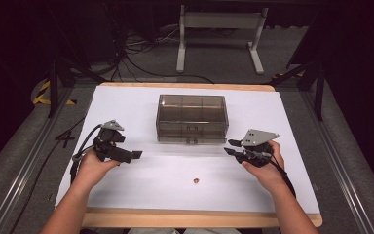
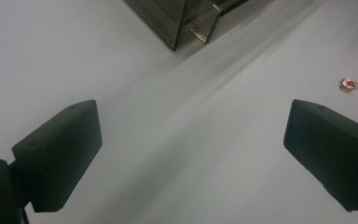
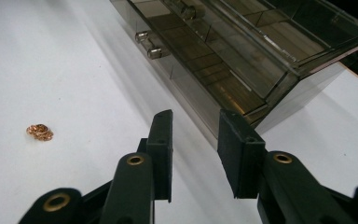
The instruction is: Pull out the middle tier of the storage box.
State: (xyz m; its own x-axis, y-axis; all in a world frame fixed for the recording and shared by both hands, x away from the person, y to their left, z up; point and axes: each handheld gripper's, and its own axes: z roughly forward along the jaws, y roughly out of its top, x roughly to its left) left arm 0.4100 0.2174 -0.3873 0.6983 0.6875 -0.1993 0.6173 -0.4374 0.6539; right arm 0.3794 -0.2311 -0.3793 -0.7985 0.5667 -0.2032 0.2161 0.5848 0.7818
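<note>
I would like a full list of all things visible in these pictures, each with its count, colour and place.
storage box: one, smoky transparent with compartments and drawer knobs, far middle of the table.
small ring: one, copper-coloured, on the table near the person, between both hands.
table: one, white top with wooden edge, centre.
cables: several, black, floor behind the table.
frame legs: one pair, white, on the floor behind.
left gripper: one, black, open, left of the box.
right gripper: one, black, partly open, right of the box.
</note>
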